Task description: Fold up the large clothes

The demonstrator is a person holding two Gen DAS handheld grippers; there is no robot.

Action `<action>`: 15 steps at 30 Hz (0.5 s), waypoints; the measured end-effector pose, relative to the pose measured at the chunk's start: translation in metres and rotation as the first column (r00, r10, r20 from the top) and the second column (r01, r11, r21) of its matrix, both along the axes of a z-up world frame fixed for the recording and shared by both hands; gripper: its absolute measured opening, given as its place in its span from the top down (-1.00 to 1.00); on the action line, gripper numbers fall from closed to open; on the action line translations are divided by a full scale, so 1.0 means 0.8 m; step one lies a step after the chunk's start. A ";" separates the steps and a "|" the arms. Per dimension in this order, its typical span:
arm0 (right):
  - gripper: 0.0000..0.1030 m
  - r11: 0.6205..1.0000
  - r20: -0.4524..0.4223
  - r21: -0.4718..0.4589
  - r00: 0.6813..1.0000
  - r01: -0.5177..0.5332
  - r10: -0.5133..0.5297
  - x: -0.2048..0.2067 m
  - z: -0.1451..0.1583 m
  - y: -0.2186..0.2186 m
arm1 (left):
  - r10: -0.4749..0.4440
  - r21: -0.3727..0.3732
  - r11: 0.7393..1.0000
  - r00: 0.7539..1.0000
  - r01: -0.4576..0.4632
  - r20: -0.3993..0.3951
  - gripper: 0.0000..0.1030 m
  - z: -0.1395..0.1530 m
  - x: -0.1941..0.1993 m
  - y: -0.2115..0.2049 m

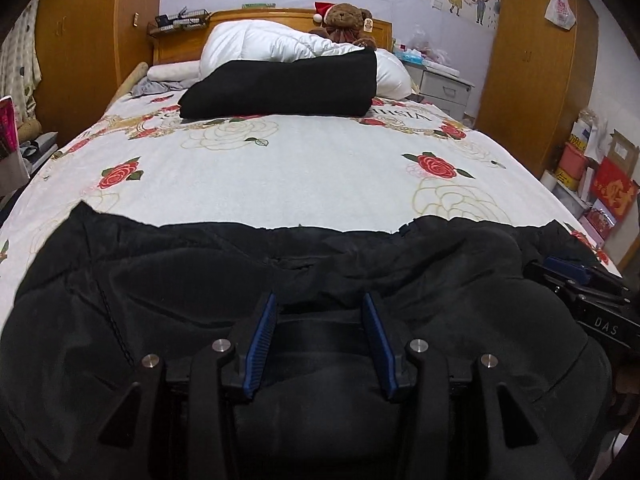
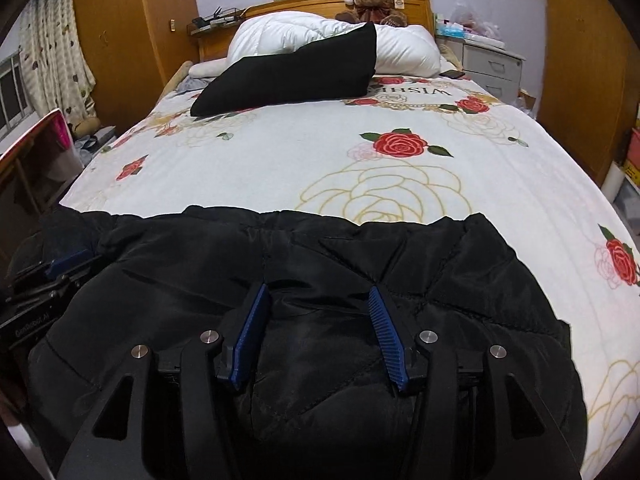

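Observation:
A black quilted jacket [image 1: 180, 280] lies spread across the near end of the bed [image 1: 320, 168], its far edge running straight across the floral sheet. My left gripper [image 1: 319, 298] hovers low over the jacket's left part, jaws apart, blue pads pressing on nothing. My right gripper [image 2: 317, 289] stands open the same way over the jacket [image 2: 440, 272] on its right part. Each gripper shows at the edge of the other's view: the right gripper [image 1: 568, 270], the left gripper [image 2: 64, 260]. A second black garment [image 1: 280, 88], folded, rests near the head of the bed.
A white duvet [image 1: 264, 40] and a teddy bear [image 1: 346, 20] are piled at the headboard. A nightstand [image 1: 444, 88] and a wooden wardrobe [image 1: 532, 80] stand on the right, with boxes [image 1: 592, 176] on the floor. A phone [image 2: 452, 74] lies on the sheet.

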State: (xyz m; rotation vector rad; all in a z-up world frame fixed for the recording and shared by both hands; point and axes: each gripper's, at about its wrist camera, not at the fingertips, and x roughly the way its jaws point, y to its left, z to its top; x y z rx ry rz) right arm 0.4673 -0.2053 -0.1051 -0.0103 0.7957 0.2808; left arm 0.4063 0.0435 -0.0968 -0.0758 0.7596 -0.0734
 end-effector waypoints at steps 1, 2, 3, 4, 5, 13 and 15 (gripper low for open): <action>-0.01 1.000 -0.001 0.007 1.000 0.001 -0.001 0.002 -0.003 -0.001 | 0.002 -0.002 1.000 1.000 -0.002 0.002 0.06 -0.002 0.000 0.001; -0.01 1.000 -0.004 0.011 1.000 0.001 -0.001 0.003 -0.005 -0.002 | 0.003 -0.003 1.000 1.000 -0.003 0.002 0.06 -0.003 0.000 0.000; -0.01 1.000 -0.005 0.013 1.000 0.002 -0.002 0.003 -0.006 -0.003 | 0.003 -0.003 1.000 1.000 -0.003 0.000 0.06 -0.004 0.001 0.001; -0.01 1.000 -0.004 0.012 1.000 0.002 -0.002 0.003 -0.007 -0.003 | 0.003 -0.005 1.000 1.000 -0.003 -0.002 0.06 -0.005 0.003 0.001; -0.01 1.000 -0.002 0.012 1.000 0.004 -0.004 0.002 -0.007 -0.003 | 0.003 -0.006 1.000 1.000 -0.003 -0.003 0.06 -0.006 0.003 0.002; -0.01 1.000 -0.002 0.009 1.000 0.008 -0.008 -0.004 -0.007 -0.003 | 0.010 0.016 1.000 1.000 -0.010 -0.010 0.06 -0.006 0.006 -0.001; -0.02 1.000 -0.019 -0.016 1.000 0.010 -0.010 -0.005 0.004 0.000 | 0.005 0.035 0.999 0.999 -0.003 -0.045 0.06 0.002 0.009 -0.003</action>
